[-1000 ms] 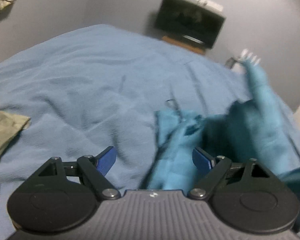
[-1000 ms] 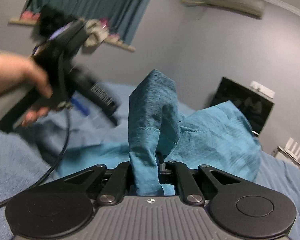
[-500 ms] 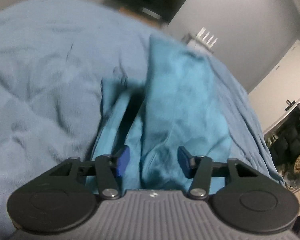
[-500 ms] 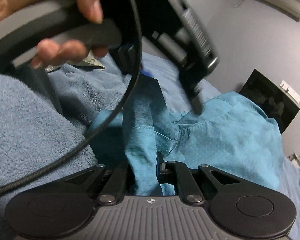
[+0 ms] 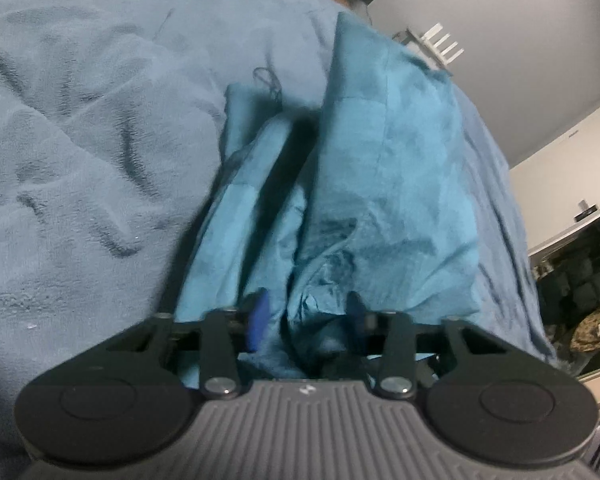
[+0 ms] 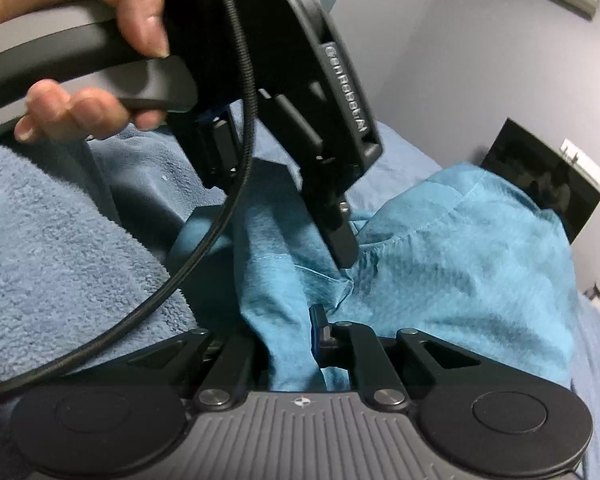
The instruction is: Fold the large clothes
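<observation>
Across the bed spreads a wide pale-blue fleece blanket (image 5: 80,128), rumpled into soft ridges, and it fills most of both views. On top of it lies the teal garment (image 5: 388,168), bunched and partly raised into a tall fold toward the right side of the left wrist view; in the right wrist view the same cloth mounds up ahead of the tool. Behind the bed, against the grey wall, leans a dark screen (image 6: 540,184).

The right gripper (image 6: 292,344) is clamped on a strip of the garment, its fingers pressed together with the cloth rising up out of them. The left gripper (image 5: 306,316) points down into the crumpled cloth; its jaws are closing, a wad of teal fabric sits between the blue pads (image 5: 258,320), and a gap shows beside the cloth. In the right wrist view a hand (image 6: 80,60) grasps the left tool's grey handle, and a black cable (image 6: 204,248) loops down from it over the blanket.
</observation>
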A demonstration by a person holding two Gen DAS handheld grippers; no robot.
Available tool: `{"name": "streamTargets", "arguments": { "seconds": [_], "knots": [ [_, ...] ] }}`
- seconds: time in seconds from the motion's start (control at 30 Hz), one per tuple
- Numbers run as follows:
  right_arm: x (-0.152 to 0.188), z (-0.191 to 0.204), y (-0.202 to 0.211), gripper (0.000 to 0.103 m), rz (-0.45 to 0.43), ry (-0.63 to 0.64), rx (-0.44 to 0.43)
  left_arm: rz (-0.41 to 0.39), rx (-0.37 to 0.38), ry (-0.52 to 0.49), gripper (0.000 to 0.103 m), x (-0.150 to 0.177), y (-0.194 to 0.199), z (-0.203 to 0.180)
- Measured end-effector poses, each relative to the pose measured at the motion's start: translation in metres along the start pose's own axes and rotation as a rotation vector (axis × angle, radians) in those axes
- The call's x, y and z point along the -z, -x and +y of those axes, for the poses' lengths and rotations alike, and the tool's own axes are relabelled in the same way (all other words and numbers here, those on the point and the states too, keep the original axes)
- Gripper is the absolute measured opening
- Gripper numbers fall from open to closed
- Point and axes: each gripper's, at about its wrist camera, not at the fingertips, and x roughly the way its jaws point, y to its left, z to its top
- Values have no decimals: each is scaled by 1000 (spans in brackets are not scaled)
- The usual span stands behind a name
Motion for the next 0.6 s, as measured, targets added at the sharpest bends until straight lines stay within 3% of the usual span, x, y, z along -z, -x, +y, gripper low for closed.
{"name": "streamTargets", "arguments": {
  "seconds": [0.03,0.1,0.17,0.3,0.37,0.5,0.6],
  "knots": [
    [0,-2,-4,12,7,-10,-3,2,-11,10,11,0,-2,1],
    [-1,-8,-4,17,22,-38,-13,8,-3,30,9,0,-3,5],
    [-1,-15,-2,34,38,-70,-23,11,-4,29,7,0,-4,5],
    [-1,-33,15,53,47,-142,-45,16,-16,13,6,0,-4,4],
    [-1,-46,29,66,43,-165,-64,14,-18,19,6,0,-4,7],
    [8,-75,68,74,15,-197,-85,13,-19,16,6,0,-3,9],
    [23,-119,93,74,-20,-363,-112,18,-15,18,6,0,-3,10]
  ]
}}
